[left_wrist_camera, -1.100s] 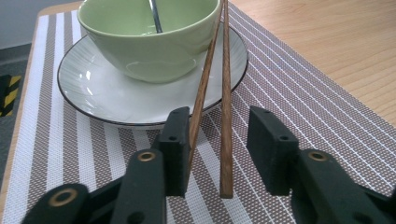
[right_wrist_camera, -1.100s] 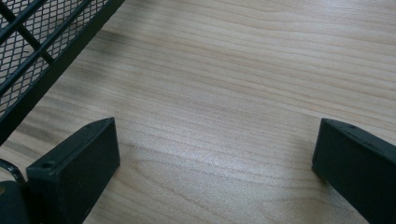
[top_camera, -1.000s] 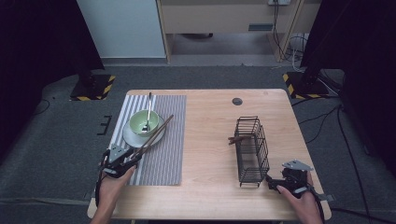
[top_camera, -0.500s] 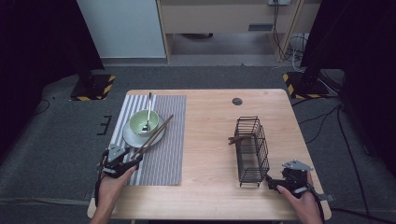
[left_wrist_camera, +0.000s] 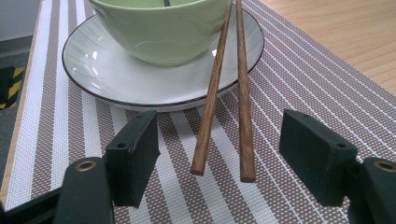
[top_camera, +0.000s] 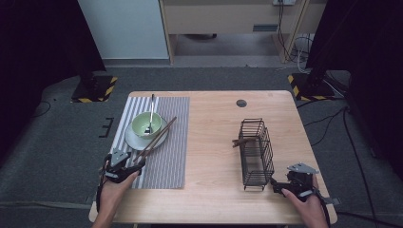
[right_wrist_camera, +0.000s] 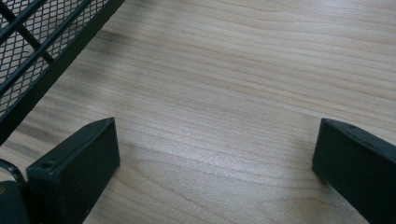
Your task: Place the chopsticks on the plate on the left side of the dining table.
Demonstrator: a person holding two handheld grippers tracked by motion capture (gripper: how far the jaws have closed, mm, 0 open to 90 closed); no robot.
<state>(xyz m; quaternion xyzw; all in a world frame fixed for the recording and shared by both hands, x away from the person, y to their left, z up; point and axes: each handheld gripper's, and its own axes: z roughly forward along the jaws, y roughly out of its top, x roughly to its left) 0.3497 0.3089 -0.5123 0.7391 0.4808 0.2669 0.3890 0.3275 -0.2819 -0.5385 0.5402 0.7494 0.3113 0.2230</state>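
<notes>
We see a pair of brown wooden chopsticks (left_wrist_camera: 229, 93), slim and square-ended, with a fine lengthwise grain and a dull, unlacquered look. They lean against the white plate (left_wrist_camera: 93, 70): their far parts rest over its rim just beside the green bowl (left_wrist_camera: 159, 32), and their near ends sit side by side, not quite touching, above the striped placemat (left_wrist_camera: 303, 84) in front of the plate. Their long axis runs from those near ends up and away toward the bowl, and in the high view the chopsticks (top_camera: 157, 137) slant from the plate's near left out past its far right edge. The plate is glossy, round and shallow with a thin dark line on its rim; the bowl standing on it is smooth, pale green and deep, and a metal utensil (top_camera: 151, 111) lies in it with its handle pointing away from the plate. The placemat is a woven mesh of brown and white stripes. Our left gripper (left_wrist_camera: 219, 158) sits in front of the plate with its jaws having just been opening; the chopstick ends lie between the black pads without being pressed. Our right gripper (right_wrist_camera: 215, 163) stands wide apart over bare, pale wood grain of the table (right_wrist_camera: 243, 70), far to the right of the plate, next to the black wire basket (top_camera: 256, 152).
</notes>
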